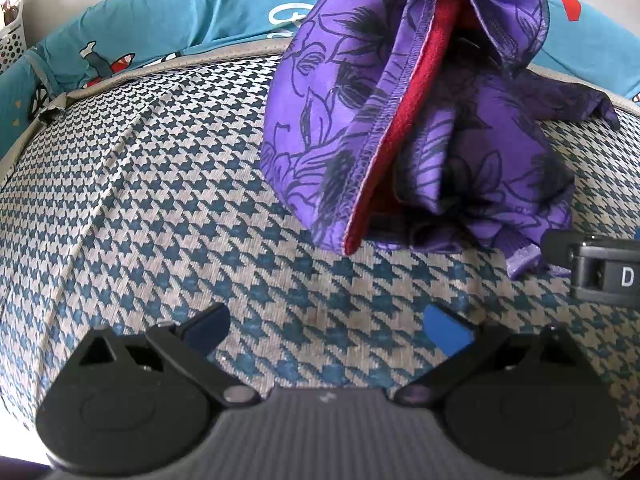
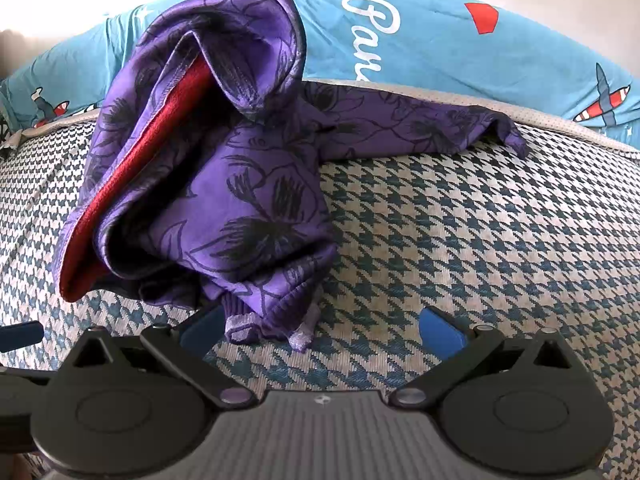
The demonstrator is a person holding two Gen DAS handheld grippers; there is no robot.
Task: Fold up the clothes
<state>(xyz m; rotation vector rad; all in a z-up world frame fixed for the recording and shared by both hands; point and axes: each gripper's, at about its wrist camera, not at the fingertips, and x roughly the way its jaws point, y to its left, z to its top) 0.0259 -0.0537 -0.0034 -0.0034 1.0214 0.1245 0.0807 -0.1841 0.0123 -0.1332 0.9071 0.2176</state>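
Both my tongs, left (image 1: 326, 330) and right (image 2: 322, 330), hang spread and empty. Just ahead, the purple garment (image 2: 224, 184) lies heaped on the checked mattress (image 2: 460, 240); I'd pinch its hem, not bunched layers.

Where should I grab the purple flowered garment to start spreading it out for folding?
Probably the ribbed cuff of the purple garment, coming low from the near side. It lies flat on the houndstooth cover just ahead of the open right gripper, whereas the red-lined hem stands bunched upright.
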